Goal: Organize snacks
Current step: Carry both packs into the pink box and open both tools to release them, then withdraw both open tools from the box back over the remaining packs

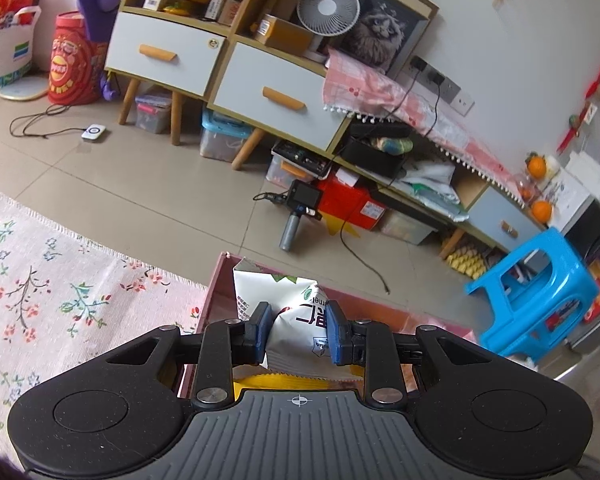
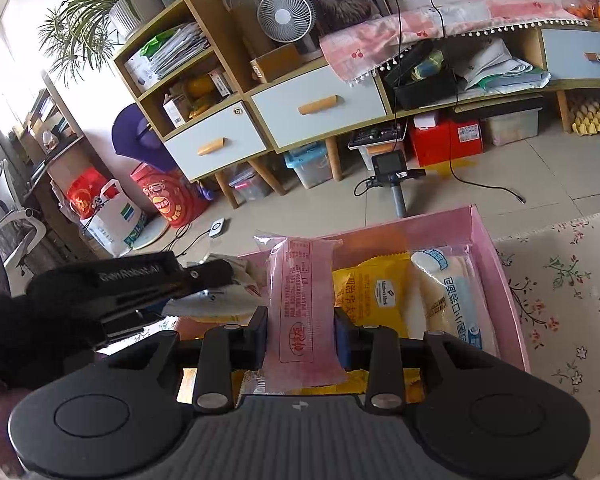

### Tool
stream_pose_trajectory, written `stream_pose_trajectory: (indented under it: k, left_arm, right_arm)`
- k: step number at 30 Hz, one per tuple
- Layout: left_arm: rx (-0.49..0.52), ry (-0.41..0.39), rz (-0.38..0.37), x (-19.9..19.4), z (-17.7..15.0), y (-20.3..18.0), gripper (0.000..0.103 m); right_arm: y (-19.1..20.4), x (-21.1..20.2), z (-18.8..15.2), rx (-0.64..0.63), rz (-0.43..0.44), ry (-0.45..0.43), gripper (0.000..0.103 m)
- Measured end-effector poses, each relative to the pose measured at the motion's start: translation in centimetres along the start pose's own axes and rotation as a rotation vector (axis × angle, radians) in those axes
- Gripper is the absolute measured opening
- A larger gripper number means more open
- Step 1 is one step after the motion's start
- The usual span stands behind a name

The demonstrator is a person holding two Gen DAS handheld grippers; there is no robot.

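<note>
The right gripper (image 2: 300, 338) clamps a pink snack packet (image 2: 300, 312) above the pink box (image 2: 500, 280), beside its yellow packet (image 2: 374, 296). The left gripper (image 1: 299, 334) pinches a white snack bag (image 1: 288, 320) over the box's left edge.

Left tool (image 1: 299, 334): matte black plastic body, wide and rounded, with two large lobes, each bearing a shallow circular recess.
Left tool centre plate: grey ribbed panel with a small white crosshair mark near its front edge.
Left tool linkages: black bars joined by round silver screws, with triangular cut-outs beside them.
Left tool fingers (image 1: 337, 334): black brackets faced with blue pads.
Right tool (image 2: 300, 334): the same black twin-lobed body, grey ribbed plate and silver screws.
Right tool marking: a faint white symbol on the ribbed plate.
Right tool fingers (image 2: 342, 338): black with dark blue pads.
Left tool seen from right wrist view: black casing with pale "GenRobot.AI" lettering.
</note>
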State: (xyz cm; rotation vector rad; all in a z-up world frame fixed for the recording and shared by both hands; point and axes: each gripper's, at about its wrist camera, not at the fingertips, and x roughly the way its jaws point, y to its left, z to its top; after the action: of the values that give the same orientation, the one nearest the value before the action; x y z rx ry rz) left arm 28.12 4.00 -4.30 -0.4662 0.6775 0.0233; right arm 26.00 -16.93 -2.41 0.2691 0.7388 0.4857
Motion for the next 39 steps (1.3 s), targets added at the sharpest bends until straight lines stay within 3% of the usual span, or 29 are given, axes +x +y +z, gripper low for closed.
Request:
stream_pose_trajectory:
  k: [6,11,14,16,23,34,39]
  left_arm:
    - [0.017,0.020,0.016,0.8,-0.4,0.2,0.028]
    - [0.031,0.027,0.017,0.2,-0.3,0.1,0.030]
    - [0.047,0.029,0.009,-0.8,0.0,-0.1,0.036]
    - [0.060,0.035,0.009,-1.4,0.2,-0.3,0.047]
    - [0.086,0.055,0.010,-4.2,-0.2,-0.6,0.064]
    - [0.179,0.088,0.025,-9.8,-3.4,-0.9,0.087]
    - [0.192,0.093,0.030,-12.4,-4.7,-0.5,0.089]
  right_arm:
    - [0.0,-0.1,0.0,0.002,-0.001,-0.012,0.029]
    - [0.1,-0.6,0.2,0.001,-0.013,-0.017,0.048]
    - [0.3,-1.4,0.3,-0.017,-0.031,-0.018,0.057]
    - [0.4,-2.0,0.5,-0.023,-0.042,-0.024,0.062]
    - [0.8,-4.7,0.3,-0.032,-0.085,-0.019,0.077]
    - [2.0,-8.7,-1.8,-0.047,-0.131,0.005,0.087]
    - [3.1,-10.6,-2.9,-0.075,-0.151,0.019,0.088]
